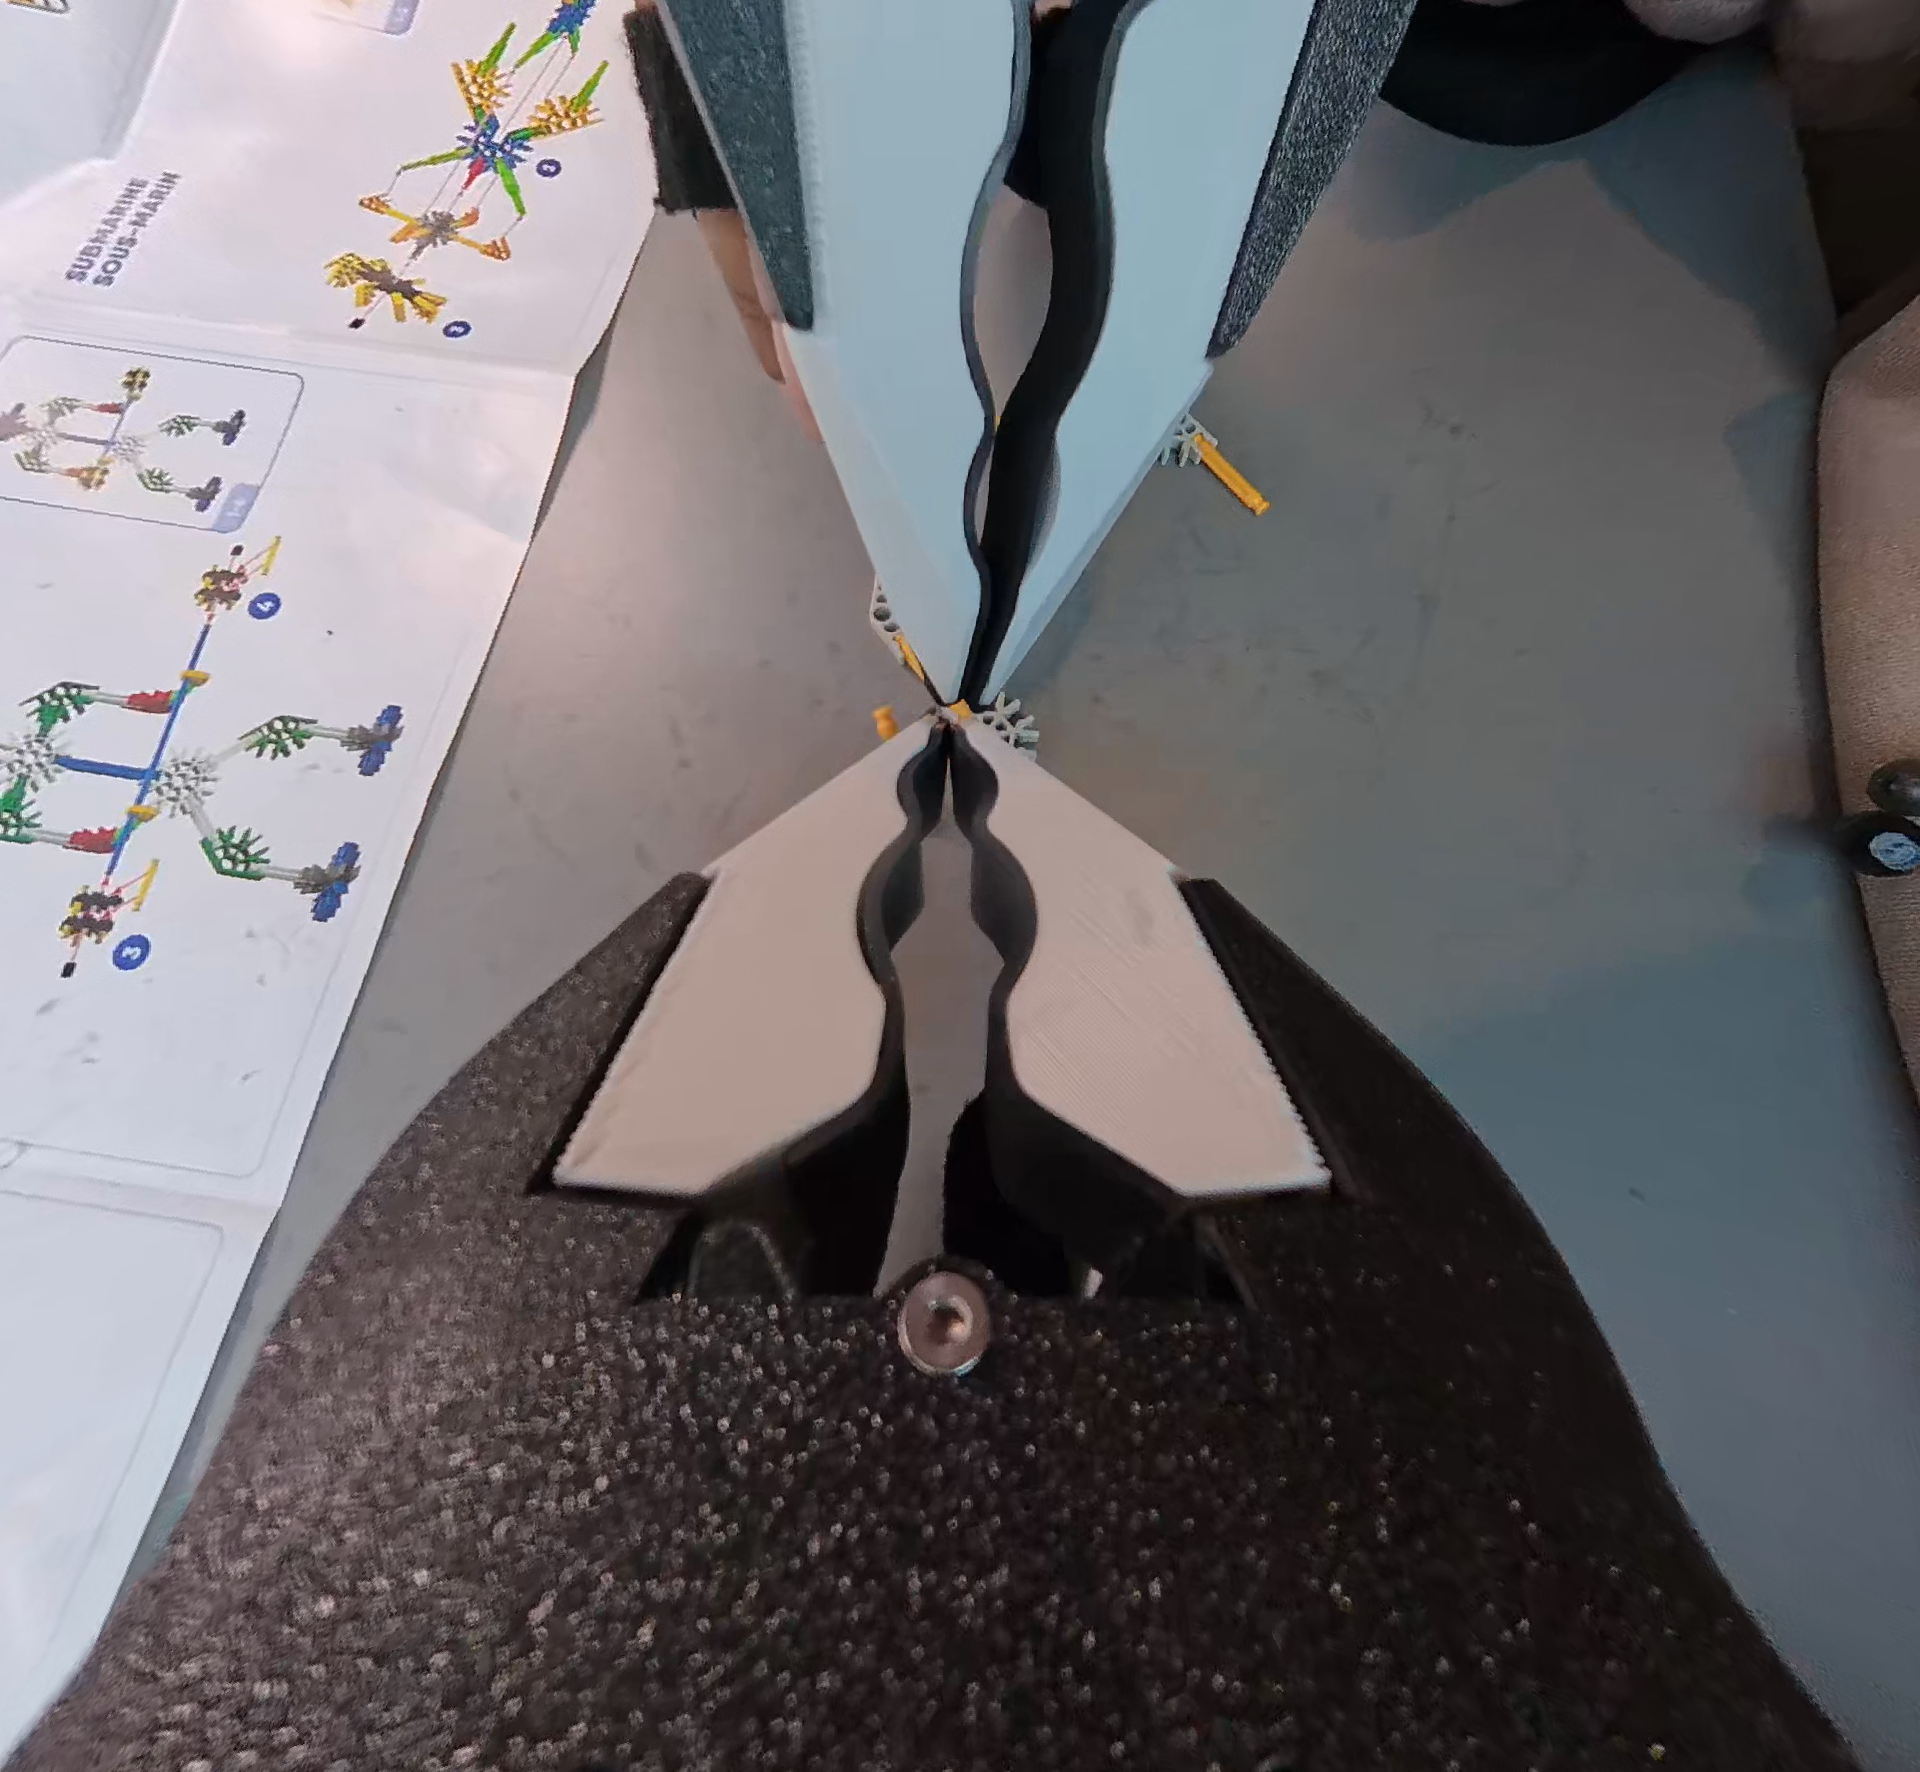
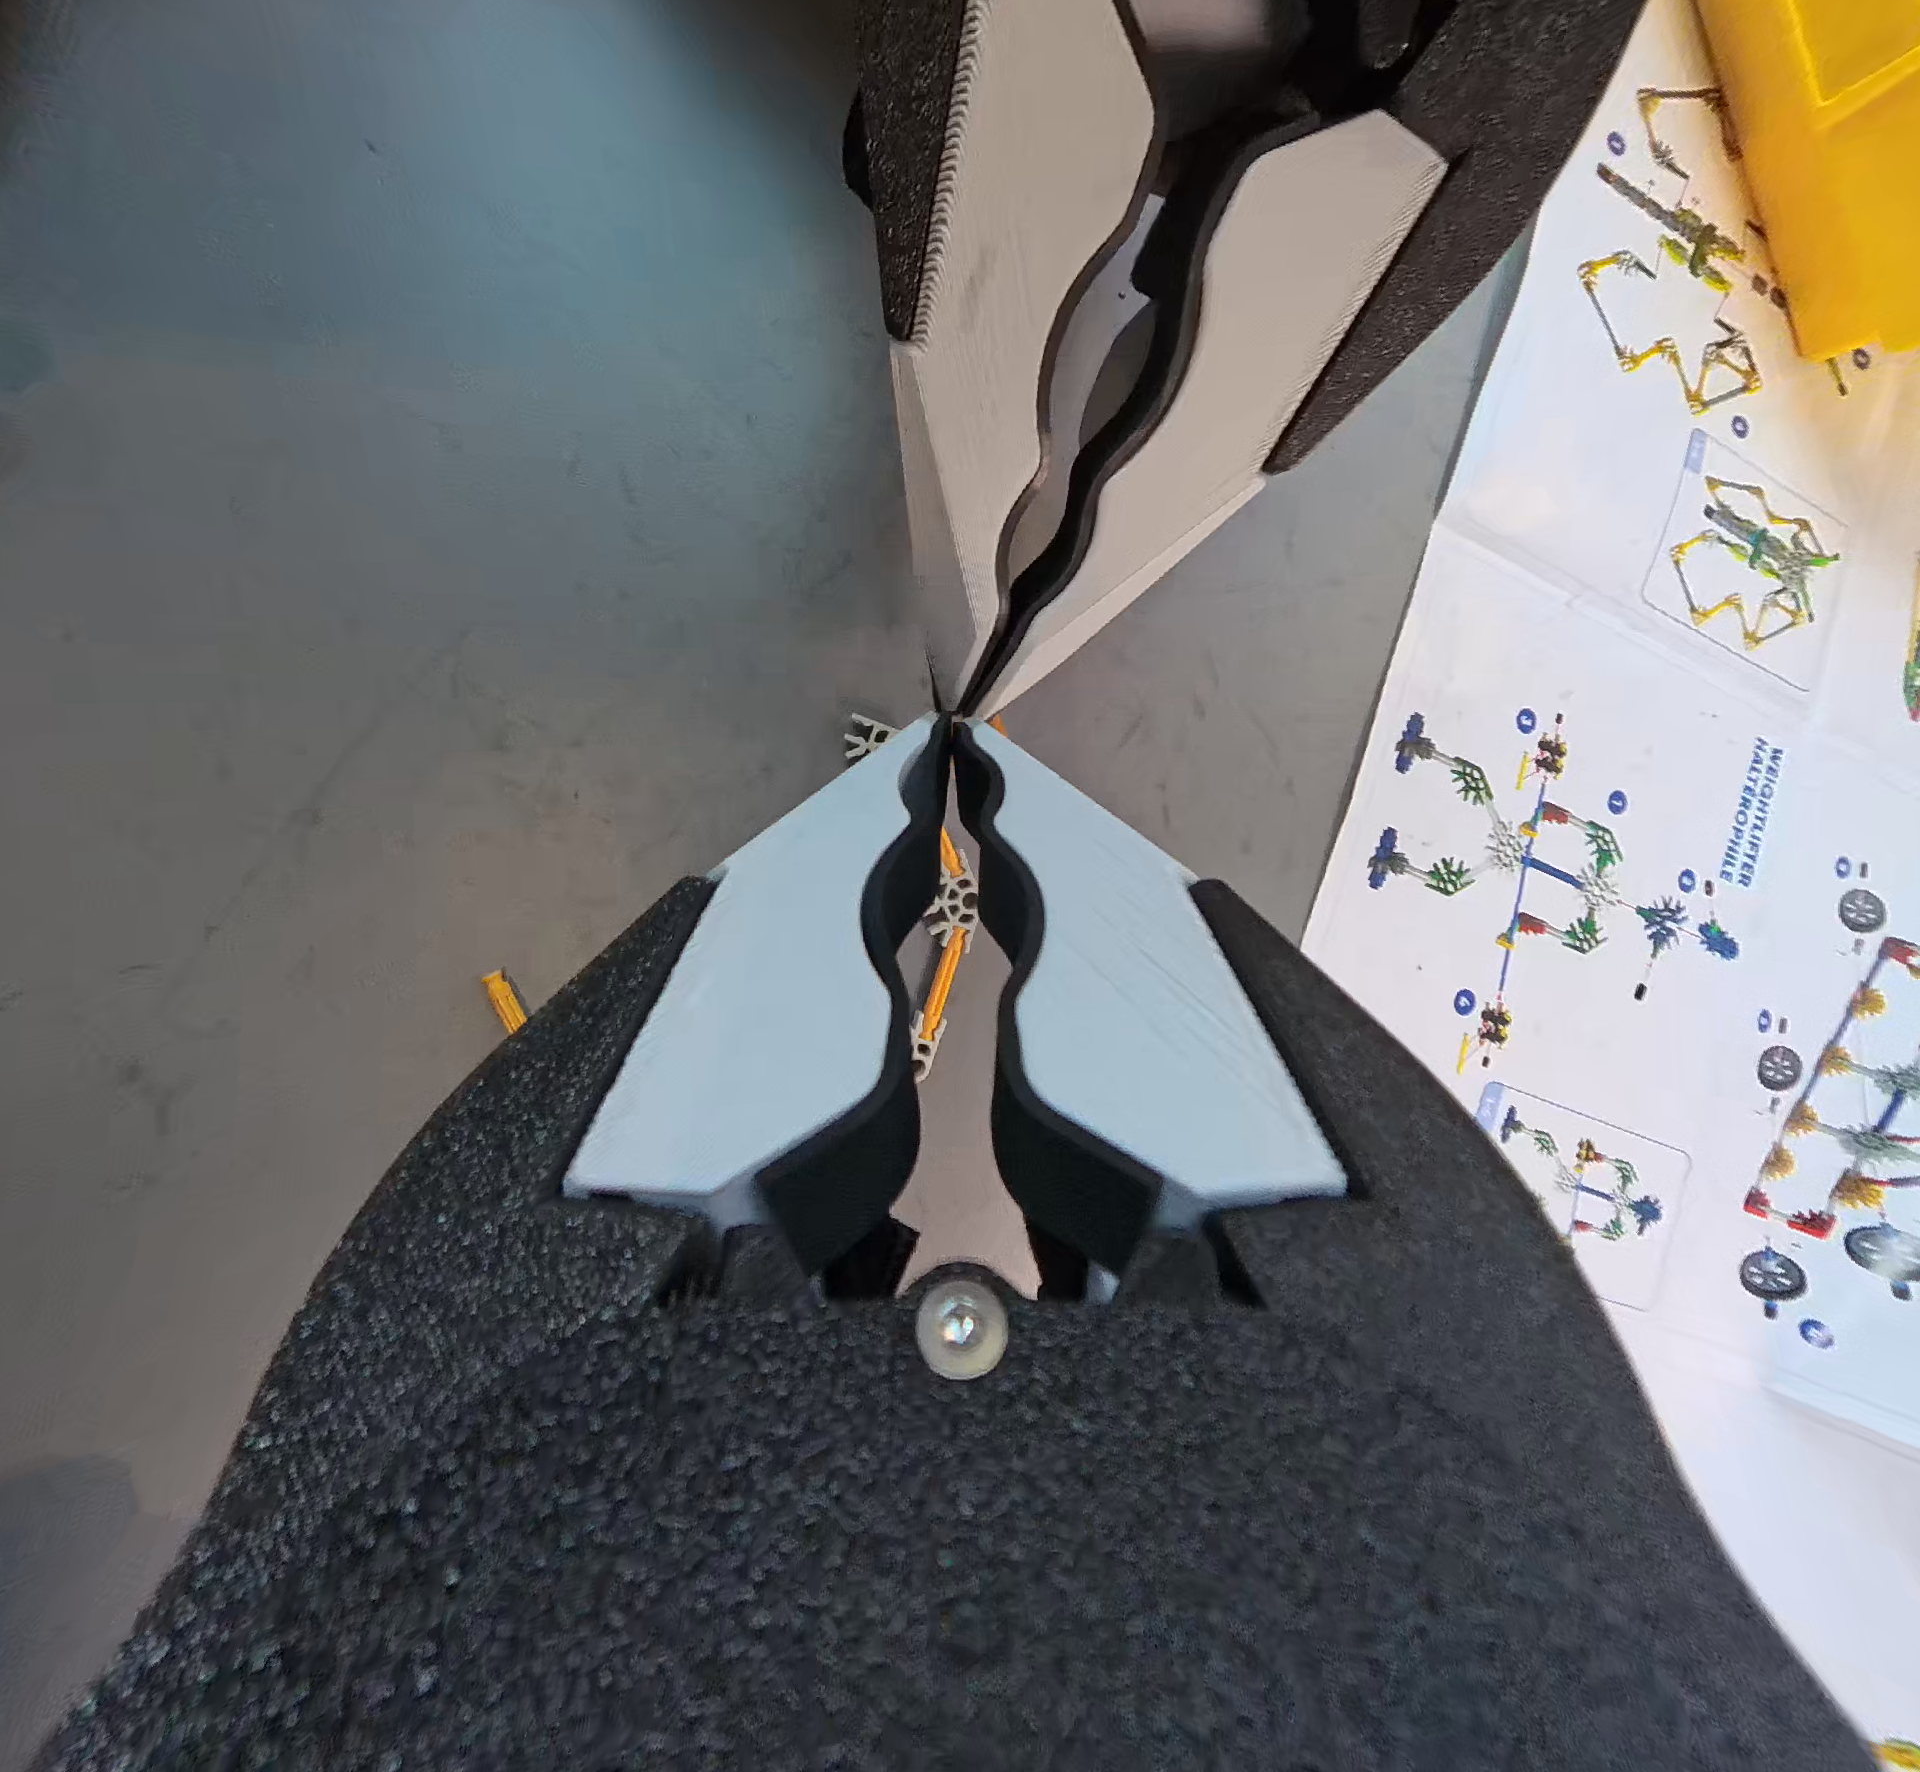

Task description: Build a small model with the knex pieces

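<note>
Over the grey table (image 1: 1455,787), both claws pinch the rod-and-connector piece (image 2: 951,912).

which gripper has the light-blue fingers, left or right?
The right gripper: its own wrist view shows pale blue fingers with black pads. The left gripper has light grey fingers. Both meet tip to tip over a small white-and-yellow toy piece.

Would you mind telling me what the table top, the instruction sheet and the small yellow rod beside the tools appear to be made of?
The table top looks like dull grey metal or laminate: faint scuffs, soft sheen; I cannot tell which. The instruction sheet seems glossy printed paper, with fold creases and light glare. The yellow rod looks like moulded plastic: even bright colour and a smooth, shaped end.
</note>
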A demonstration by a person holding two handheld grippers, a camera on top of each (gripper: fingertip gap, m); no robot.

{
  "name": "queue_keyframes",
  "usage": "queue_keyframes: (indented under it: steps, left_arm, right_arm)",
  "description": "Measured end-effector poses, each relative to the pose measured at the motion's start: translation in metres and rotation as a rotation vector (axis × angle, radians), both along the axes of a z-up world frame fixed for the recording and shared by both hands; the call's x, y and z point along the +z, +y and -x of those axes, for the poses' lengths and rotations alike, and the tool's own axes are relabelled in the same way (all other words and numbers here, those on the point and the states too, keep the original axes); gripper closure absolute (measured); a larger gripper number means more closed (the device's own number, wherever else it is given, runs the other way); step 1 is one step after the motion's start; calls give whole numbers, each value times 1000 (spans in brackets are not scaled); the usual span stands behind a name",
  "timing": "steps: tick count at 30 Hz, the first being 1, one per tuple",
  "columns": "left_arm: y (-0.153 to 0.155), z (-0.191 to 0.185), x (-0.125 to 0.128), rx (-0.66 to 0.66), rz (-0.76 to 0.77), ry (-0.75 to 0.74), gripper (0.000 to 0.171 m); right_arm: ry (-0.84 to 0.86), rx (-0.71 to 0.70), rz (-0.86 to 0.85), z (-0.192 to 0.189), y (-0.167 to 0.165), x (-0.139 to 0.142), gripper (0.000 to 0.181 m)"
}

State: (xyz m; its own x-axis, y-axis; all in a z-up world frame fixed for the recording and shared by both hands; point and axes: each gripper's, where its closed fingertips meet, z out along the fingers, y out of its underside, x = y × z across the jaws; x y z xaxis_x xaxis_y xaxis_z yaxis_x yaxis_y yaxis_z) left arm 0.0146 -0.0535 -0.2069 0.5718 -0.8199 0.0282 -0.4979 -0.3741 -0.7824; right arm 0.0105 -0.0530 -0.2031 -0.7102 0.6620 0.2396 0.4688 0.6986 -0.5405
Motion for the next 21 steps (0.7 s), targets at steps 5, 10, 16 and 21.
queue_keyframes:
  steps: [5,10,16,21]
  left_arm:
    - [3,5,-2,28,5,14,171]
    - [19,27,-7,158,-3,71,159]
    - [27,43,-18,269,57,80,157]
    - [29,50,-21,299,71,93,163]
  right_arm:
    - [-43,-54,5,-10,17,-2,173]
    - [-70,-103,80,-16,29,-7,167]
    - [-145,-145,109,-16,31,-24,170]
    - [-187,-434,66,-25,75,-24,171]
